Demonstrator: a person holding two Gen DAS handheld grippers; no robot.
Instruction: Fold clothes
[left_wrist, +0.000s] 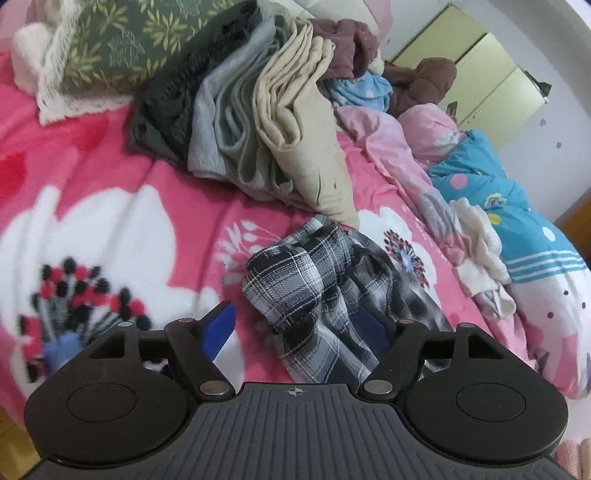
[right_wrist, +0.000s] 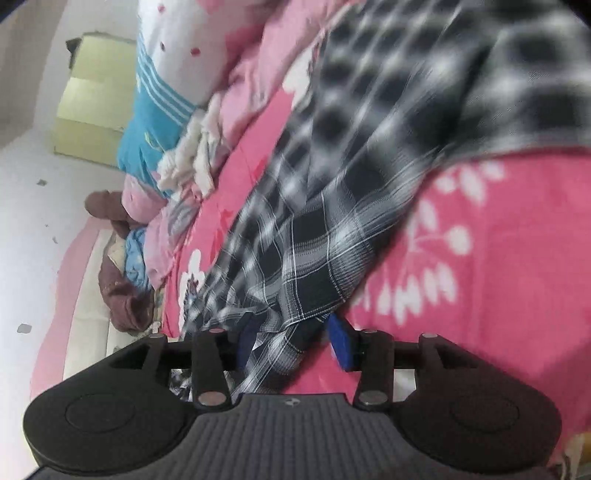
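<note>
Lying crumpled on the pink floral bedspread (left_wrist: 110, 155), the black-and-white plaid shirt (left_wrist: 332, 291) is not folded. The left hand-held gripper (left_wrist: 303, 328) stands wide open around a bunch of it — fabric drapes over the far pad, nothing pinched. The right hand-held gripper (right_wrist: 291, 339) is partly open with a plaid edge running between its pads; whether they bite I cannot tell, the view being blurred. At twelve o'clock of the shirt leans a stack of folded clothes (left_wrist: 258, 122) — grey, beige, dark. At two o'clock loose garments (left_wrist: 365, 70) lie in a heap, so folding seems left there too.
</note>
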